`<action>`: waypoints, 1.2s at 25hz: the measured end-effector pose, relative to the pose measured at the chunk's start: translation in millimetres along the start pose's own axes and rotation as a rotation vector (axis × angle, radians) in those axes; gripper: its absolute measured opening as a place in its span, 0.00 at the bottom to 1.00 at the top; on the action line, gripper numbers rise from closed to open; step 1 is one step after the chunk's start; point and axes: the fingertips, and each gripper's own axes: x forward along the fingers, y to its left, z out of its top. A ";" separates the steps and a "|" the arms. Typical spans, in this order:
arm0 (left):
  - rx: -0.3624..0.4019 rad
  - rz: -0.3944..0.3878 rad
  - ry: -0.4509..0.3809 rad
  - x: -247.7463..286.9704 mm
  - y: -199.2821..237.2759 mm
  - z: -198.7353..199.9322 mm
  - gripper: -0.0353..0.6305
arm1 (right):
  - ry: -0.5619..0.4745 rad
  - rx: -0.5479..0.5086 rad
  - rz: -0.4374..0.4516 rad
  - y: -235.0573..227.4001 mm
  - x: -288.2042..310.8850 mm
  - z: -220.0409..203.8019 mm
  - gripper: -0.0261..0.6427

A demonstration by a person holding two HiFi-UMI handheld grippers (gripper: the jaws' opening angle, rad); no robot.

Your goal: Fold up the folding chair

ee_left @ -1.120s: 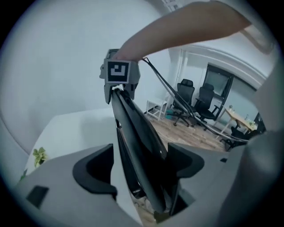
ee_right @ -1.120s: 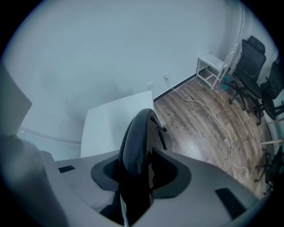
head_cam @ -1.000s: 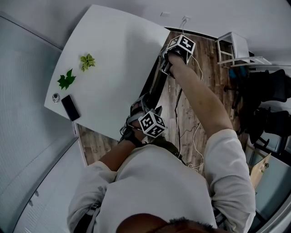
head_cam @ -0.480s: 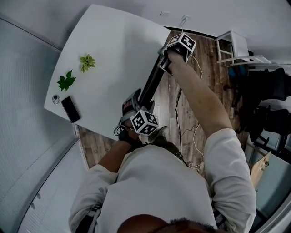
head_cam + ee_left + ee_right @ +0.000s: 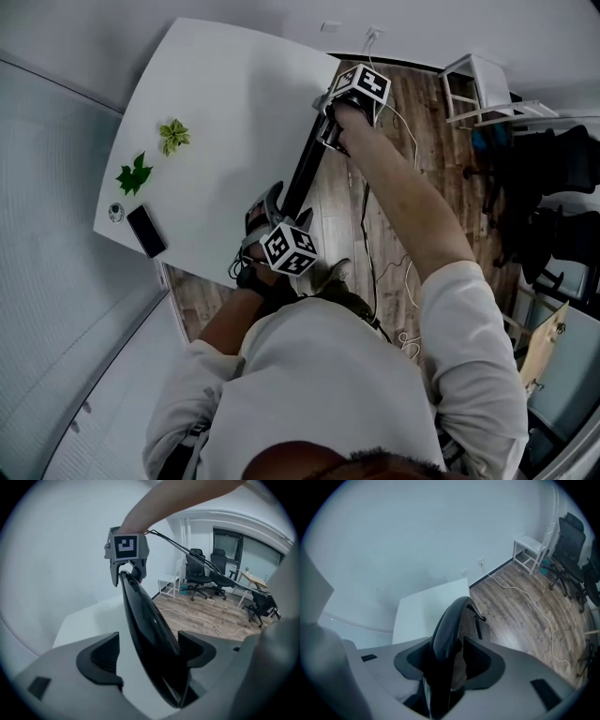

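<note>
The black folding chair (image 5: pixel 305 173) is folded flat and stands on edge beside the white table (image 5: pixel 234 122). My left gripper (image 5: pixel 272 204) straddles its near end. Its jaws are opening wide around the black panel (image 5: pixel 140 616), and the left pad (image 5: pixel 101 660) stands clear of it. My right gripper (image 5: pixel 328 127) is at the far top end, also seen in the left gripper view (image 5: pixel 127 576). Its jaws are opening around the chair's rounded rim (image 5: pixel 452 616), with a slim gap at the right pad (image 5: pixel 487 660).
On the table lie a phone (image 5: pixel 145 230), two green leaf ornaments (image 5: pixel 136 171) and a small round object (image 5: pixel 114 212). A white stool (image 5: pixel 478 84), black office chairs (image 5: pixel 553 169), floor cables (image 5: pixel 403 281) and a wooden board (image 5: pixel 544 347) are to the right.
My left gripper has shifted left along the chair toward the table edge. The right gripper has stayed at the chair's far end.
</note>
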 end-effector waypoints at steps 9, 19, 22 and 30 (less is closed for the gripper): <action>0.001 0.010 -0.064 -29.9 3.7 39.2 0.64 | -0.042 -0.127 0.121 -4.7 -61.1 0.3 0.37; -0.006 0.042 -0.158 -60.4 -23.1 123.4 0.64 | -0.323 -0.324 0.198 -113.9 -242.2 3.3 0.36; -0.037 0.010 -0.190 -68.4 -41.5 150.3 0.64 | -0.392 -0.344 0.178 -166.1 -295.1 -9.1 0.36; -0.045 -0.076 -0.308 -96.3 -115.1 225.2 0.60 | -0.651 -0.471 0.106 -265.2 -422.4 -51.4 0.35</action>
